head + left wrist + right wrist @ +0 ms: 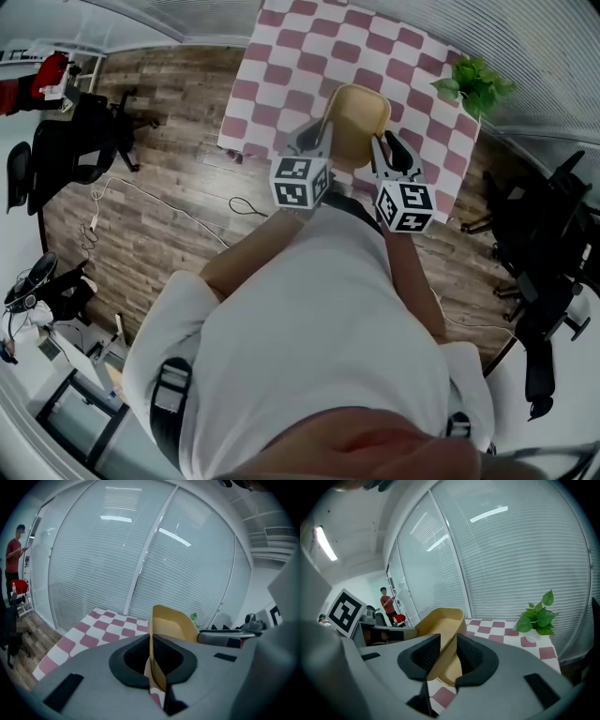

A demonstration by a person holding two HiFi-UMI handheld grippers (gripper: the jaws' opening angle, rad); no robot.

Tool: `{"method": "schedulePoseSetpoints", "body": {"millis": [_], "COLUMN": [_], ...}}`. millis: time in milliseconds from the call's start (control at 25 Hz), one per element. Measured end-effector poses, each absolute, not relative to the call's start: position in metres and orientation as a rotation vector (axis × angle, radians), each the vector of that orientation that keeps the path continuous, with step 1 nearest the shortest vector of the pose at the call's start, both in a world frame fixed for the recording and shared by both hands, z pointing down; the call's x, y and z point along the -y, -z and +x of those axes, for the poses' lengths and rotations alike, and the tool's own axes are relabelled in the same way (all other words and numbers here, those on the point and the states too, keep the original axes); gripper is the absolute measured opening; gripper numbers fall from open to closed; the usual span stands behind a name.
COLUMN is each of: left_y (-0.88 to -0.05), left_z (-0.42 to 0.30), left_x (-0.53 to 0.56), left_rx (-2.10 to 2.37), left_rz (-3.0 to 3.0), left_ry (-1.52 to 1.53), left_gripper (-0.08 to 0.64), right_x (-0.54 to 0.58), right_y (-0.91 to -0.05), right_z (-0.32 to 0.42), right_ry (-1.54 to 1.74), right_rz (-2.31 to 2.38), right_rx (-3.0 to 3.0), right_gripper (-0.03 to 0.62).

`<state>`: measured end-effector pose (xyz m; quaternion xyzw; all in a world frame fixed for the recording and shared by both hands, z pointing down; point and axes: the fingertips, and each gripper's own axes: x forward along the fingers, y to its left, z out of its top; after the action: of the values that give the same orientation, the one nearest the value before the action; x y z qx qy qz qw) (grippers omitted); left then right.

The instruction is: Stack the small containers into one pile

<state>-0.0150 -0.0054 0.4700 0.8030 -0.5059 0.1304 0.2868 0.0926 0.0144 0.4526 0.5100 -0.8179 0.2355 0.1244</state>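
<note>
The left gripper (152, 667) and right gripper (443, 660) each have their jaws clamped on a side wall of one tan container (356, 117), seemingly raised over the checkered counter's (300, 56) near edge. No other container shows. Likely a carrying step, so both must move together, level.

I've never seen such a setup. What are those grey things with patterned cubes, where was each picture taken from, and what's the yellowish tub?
There is no robot: a person holds a gripper in each hand, and the cubes belong to them. The head view comes from a camera on the person's head, looking down; the other two from cameras riding on each gripper. The left gripper and right gripper each pinch a wall of one tan container over a table covered in pink-and-white checks. A potted plant stands near its corner.
</note>
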Motion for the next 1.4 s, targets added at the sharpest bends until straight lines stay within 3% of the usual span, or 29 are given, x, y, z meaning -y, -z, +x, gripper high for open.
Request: {"method": "schedulePoseSetpoints", "body": {"millis": [400, 1400], "left_y": [-0.485, -0.648], "left_z": [-0.017, -0.016], "left_x": [0.016, 0.038], "left_rx": [1.269, 1.156], "left_rz": [2.180, 2.096], "left_ry": [-0.417, -0.776], "left_gripper": [0.044, 0.044], "right_x": [0.005, 0.031], "right_y": [-0.473, -0.637], "right_z": [0.086, 0.085], "right_ry": [-0.699, -0.934], "right_rz": [1.517, 1.468], "right_rx": [2.288, 2.009], "right_gripper": [0.094, 0.082]}}
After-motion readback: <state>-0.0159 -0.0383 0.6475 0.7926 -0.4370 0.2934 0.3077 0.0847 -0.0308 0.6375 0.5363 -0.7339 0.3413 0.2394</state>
